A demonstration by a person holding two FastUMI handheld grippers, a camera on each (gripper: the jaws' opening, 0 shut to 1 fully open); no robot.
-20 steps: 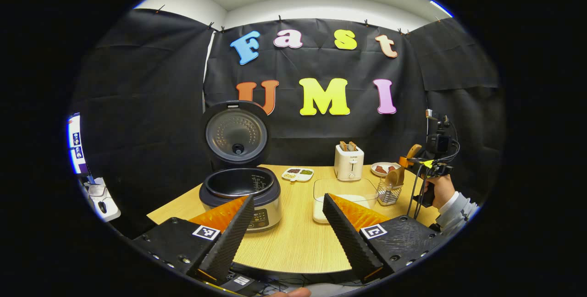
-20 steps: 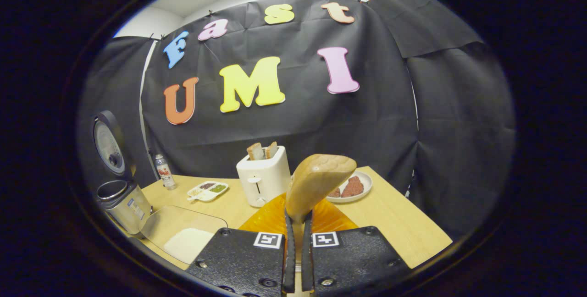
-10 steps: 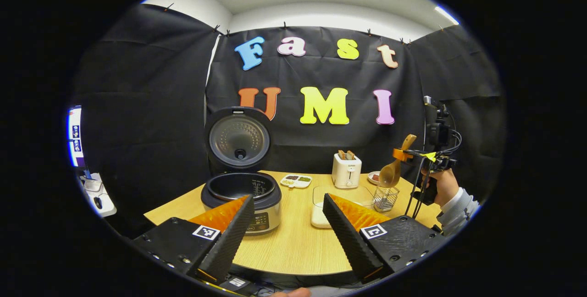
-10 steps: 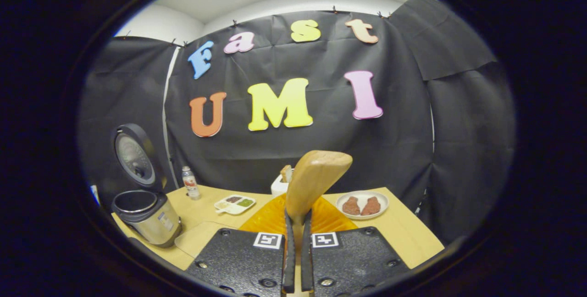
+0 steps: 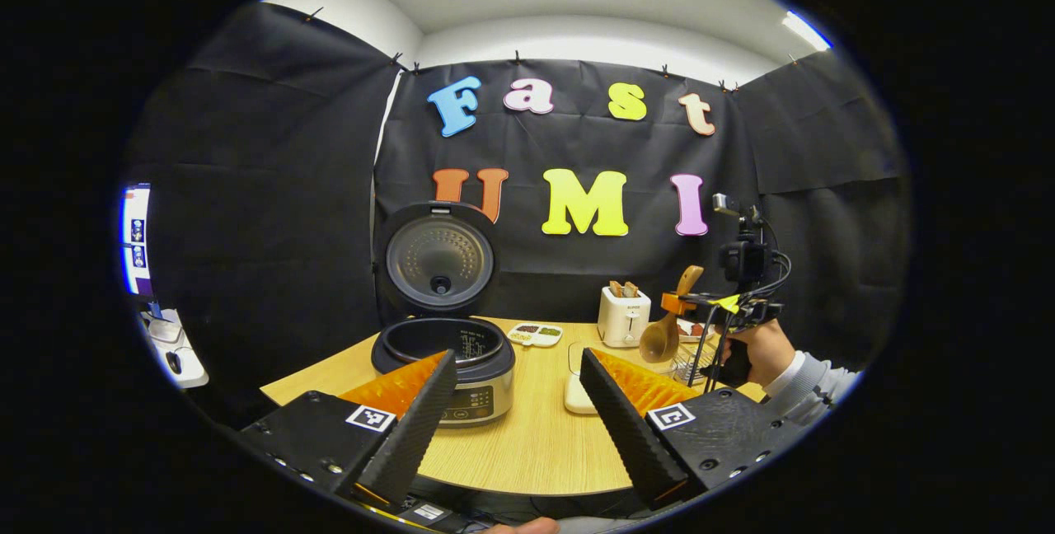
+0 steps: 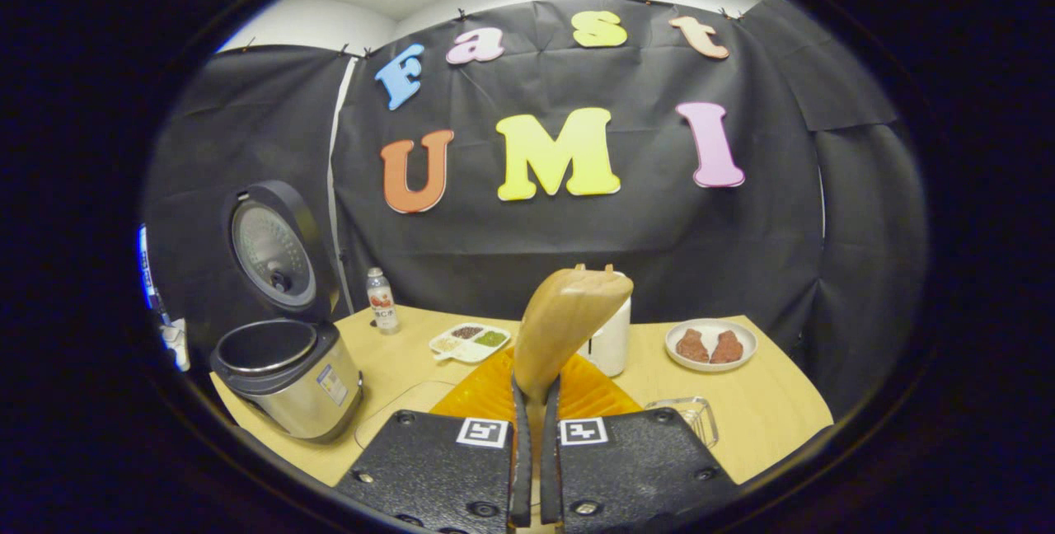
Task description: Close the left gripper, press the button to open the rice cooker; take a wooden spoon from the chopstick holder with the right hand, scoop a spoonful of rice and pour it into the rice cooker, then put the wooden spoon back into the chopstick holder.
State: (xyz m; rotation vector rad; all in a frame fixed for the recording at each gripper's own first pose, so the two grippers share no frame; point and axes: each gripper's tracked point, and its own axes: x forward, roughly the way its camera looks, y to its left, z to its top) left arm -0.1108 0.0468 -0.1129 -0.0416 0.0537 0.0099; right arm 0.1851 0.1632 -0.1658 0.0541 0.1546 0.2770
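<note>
The rice cooker [image 5: 443, 357] stands with its lid [image 5: 439, 258] up and its dark pot bare; it sits at the left in the right gripper view [image 6: 284, 377]. My left gripper [image 5: 516, 361] hovers open over the table's near edge, holding nothing. My right gripper [image 6: 534, 390] is shut on the handle of the wooden spoon [image 6: 569, 320]. In the left gripper view the wooden spoon [image 5: 662, 338] hangs bowl-down from the right gripper [image 5: 700, 303], above the wire chopstick holder [image 5: 688, 365]. The clear rice container [image 5: 575, 381] is partly hidden behind my left gripper's finger.
A white toaster [image 5: 623, 316] stands at the back of the wooden table [image 5: 536, 443]. Also there: a divided dish [image 6: 471, 340], a small bottle [image 6: 380, 301], a plate of meat [image 6: 710, 344]. A person's hand [image 5: 754, 353] holds the right gripper.
The right gripper has lifted the spoon clear of the chopstick holder and carried it left and lower. Its view has swung left toward the cooker. The left gripper stayed open, drifting back.
</note>
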